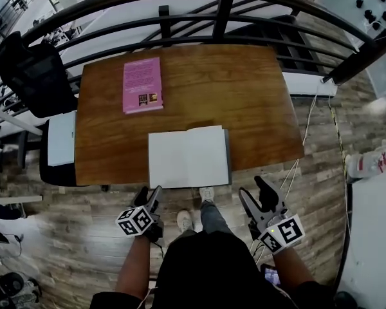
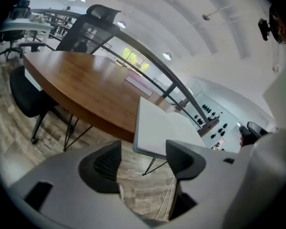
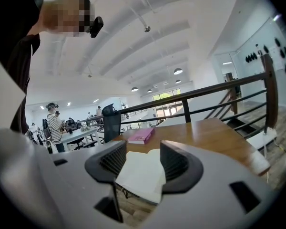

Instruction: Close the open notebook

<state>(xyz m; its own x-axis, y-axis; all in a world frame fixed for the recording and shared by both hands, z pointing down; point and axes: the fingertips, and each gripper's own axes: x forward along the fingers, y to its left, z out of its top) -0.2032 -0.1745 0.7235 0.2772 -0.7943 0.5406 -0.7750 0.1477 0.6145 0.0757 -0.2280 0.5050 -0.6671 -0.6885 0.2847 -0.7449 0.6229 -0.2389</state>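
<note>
Lying open at table (image 1: 244,95) edge, notebook (image 1: 188,156), just ahead of left tongs (image 1: 149,195) and right tongs (image 1: 254,190), both spread, empty

The notebook (image 1: 189,156) lies open and flat, blank white pages up, at the near edge of the wooden bench (image 1: 244,95), overhanging slightly.

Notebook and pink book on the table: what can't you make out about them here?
- notebook cover: hidden under its own open pages, every view.
- pink book print: too small in the head view, nearly edge-on in the right gripper view.
- notebook's outer edges: behind the right claw in its own view.
</note>
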